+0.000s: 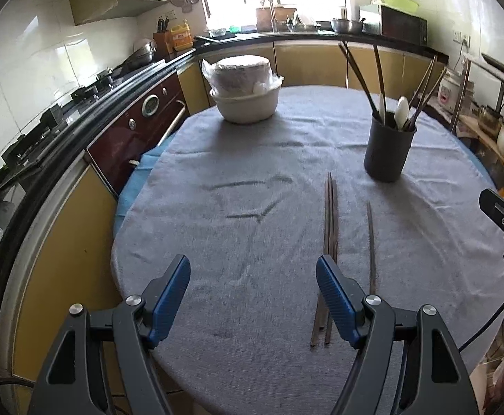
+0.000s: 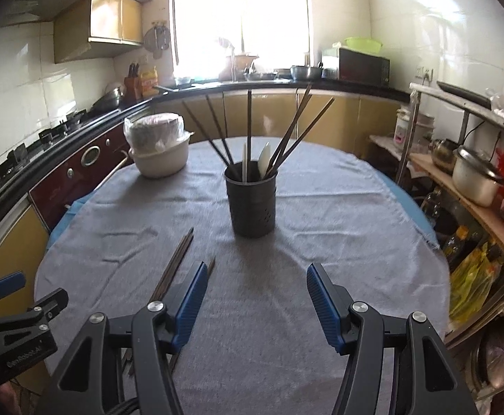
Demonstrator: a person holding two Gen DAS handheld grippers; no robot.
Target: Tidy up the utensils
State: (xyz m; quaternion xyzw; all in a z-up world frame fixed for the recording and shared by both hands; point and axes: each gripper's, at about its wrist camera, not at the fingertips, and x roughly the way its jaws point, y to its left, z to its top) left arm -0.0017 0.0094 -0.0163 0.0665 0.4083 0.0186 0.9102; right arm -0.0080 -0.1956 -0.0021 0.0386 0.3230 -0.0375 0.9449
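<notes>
Loose chopsticks (image 1: pixel 330 228) lie flat on the grey cloth (image 1: pixel 238 159) that covers the round worktop (image 2: pixel 400 193). Their long axis runs from the near edge toward the dark utensil holder (image 1: pixel 388 152), thin tips pointing away. Two or three lie together as a bundle, and a single chopstick (image 1: pixel 371 245) lies just to their right, nearly parallel.

The holder stands upright farther back on the cloth, holding several dark chopsticks that fan outward and two white spoons (image 2: pixel 264 160) with their handles up.

A white bowl (image 1: pixel 246 102) with a plastic-wrapped stack inside it sits at the far left of the worktop.

The left claw (image 1: pixel 253 299) hangs wide open and empty over the near edge, its right finger above the bundle. The right claw (image 2: pixel 255 306) is likewise spread wide, empty, facing the holder.
</notes>
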